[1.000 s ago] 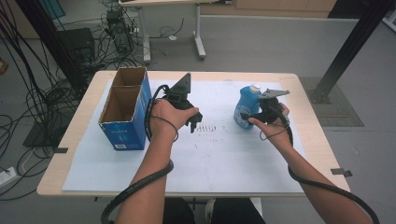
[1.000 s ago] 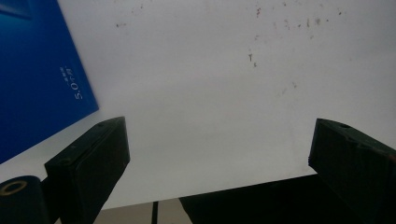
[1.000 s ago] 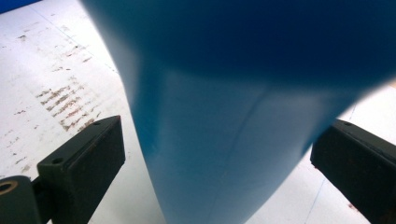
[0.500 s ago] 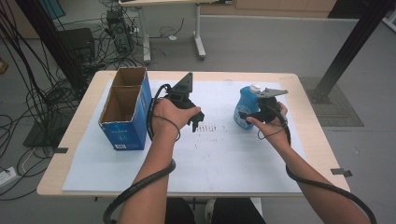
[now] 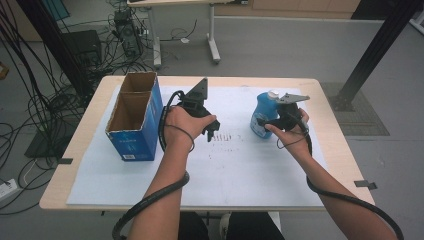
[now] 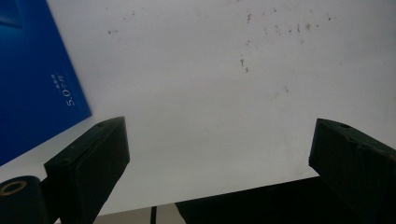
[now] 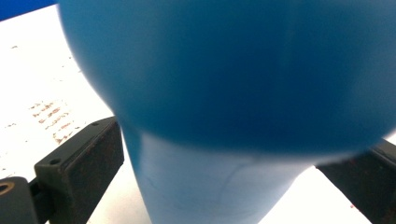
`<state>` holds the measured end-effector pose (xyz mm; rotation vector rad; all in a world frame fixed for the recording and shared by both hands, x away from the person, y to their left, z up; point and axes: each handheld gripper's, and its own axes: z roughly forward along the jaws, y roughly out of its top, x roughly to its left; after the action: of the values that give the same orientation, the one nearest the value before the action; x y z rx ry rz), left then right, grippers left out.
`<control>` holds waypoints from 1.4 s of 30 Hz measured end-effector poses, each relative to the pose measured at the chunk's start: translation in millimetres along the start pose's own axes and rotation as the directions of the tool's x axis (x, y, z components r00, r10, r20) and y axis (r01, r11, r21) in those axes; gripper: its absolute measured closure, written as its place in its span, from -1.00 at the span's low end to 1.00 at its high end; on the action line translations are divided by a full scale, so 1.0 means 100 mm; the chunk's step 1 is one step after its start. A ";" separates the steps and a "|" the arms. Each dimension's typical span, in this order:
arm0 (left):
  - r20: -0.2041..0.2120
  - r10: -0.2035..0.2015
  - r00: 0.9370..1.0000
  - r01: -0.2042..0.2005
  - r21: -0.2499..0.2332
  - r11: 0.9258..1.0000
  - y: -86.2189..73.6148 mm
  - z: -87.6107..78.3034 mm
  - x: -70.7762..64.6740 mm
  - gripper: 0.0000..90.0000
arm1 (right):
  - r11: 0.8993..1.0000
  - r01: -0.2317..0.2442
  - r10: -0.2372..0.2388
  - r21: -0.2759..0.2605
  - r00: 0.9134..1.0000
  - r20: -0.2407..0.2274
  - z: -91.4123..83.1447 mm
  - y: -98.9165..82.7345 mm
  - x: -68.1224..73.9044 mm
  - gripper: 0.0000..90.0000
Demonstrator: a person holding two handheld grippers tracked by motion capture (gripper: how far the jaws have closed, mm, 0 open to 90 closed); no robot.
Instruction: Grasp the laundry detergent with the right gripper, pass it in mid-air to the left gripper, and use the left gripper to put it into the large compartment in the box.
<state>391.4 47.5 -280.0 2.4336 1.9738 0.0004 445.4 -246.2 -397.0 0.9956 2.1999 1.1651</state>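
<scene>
Smooth glossy plastic bottle [image 5: 262, 116]; matt cardboard box [image 5: 134, 116]; wood tbl [image 5: 320, 95].

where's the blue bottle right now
In the high view the blue bottle stands upright on the table's right half, between the right gripper jaws, well right of the cardboard box.

Wooden table [image 5: 330, 135], white sheet [image 5: 240, 165], blue box [image 5: 135, 137]

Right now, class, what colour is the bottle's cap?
White, on the blue bottle; its cap shows best in the high view.
</scene>
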 end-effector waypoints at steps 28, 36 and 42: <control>0.008 -0.007 1.000 0.007 -0.009 1.000 -0.01 -0.02 0.01 -0.88 | 1.000 0.004 -0.004 -0.021 1.000 0.007 0.00 0.01 0.05 -0.96; 0.004 -0.005 1.000 0.005 -0.011 1.000 -0.01 -0.03 0.02 -0.88 | 1.000 0.003 -0.002 -0.025 1.000 0.009 -0.01 0.02 0.05 -0.96; 0.009 -0.005 1.000 0.005 -0.017 1.000 0.00 -0.05 0.02 -0.88 | 1.000 0.002 -0.002 -0.027 1.000 0.008 0.00 0.02 0.06 -0.96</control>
<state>391.4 49.7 -275.0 2.4142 1.9680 0.0056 442.5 -241.0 -395.2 0.9853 2.1730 1.1848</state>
